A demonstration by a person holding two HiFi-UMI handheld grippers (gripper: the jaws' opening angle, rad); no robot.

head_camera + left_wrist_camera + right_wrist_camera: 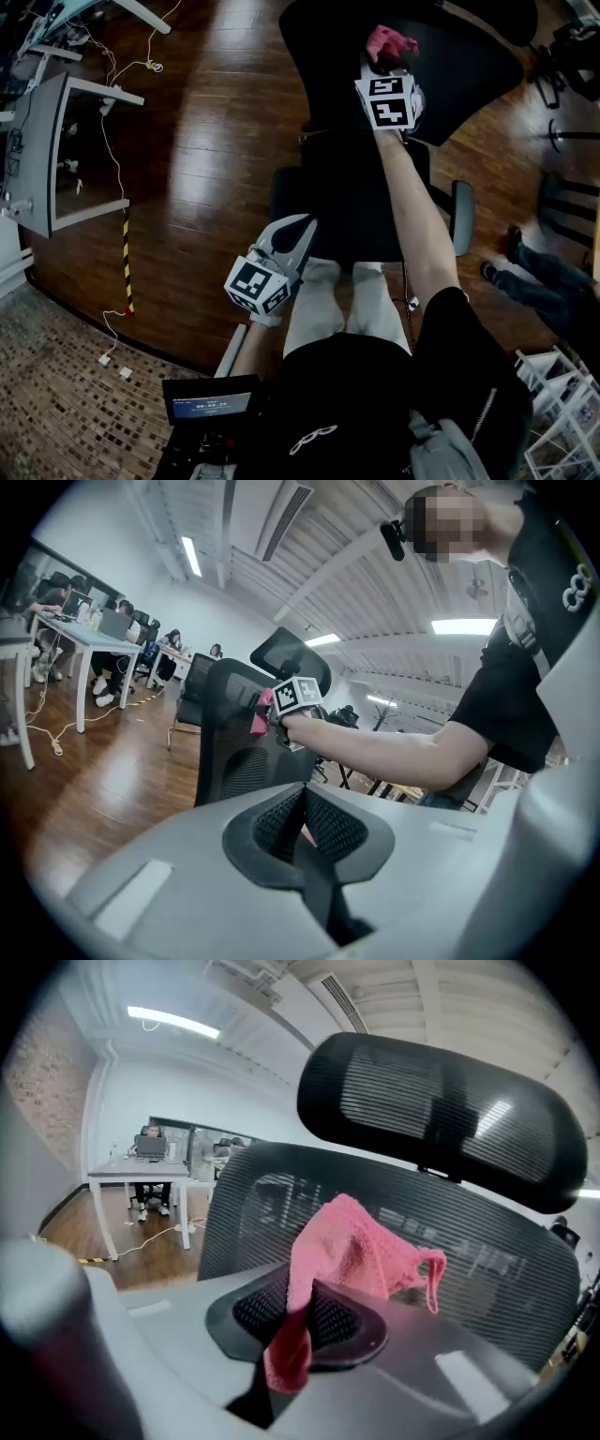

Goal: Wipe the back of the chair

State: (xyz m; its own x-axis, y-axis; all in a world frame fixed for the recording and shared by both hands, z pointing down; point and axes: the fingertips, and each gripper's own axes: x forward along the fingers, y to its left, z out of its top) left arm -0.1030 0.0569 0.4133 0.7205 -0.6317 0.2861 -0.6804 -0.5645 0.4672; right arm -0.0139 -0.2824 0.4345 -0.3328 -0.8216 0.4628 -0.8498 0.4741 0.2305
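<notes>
**Cloth's up at the backrest, right claw has it**

The chair back [487, 1241] is dead ahead of the right gripper [298, 1309]. Its mesh runs wide left-to-right past the jaw tips, with the headrest [441, 1101] above. The jaws are clamped on the pink cloth [352, 1246], which bunches forward toward the mesh; can't confirm contact. The left gripper [302, 829] is pinched together, empty, well back from the chair. Right's nearer, so I'd sweep sideways.

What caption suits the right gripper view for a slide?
Right gripper clamps a pink cloth in front of the mesh chair back, under the headrest.
</notes>
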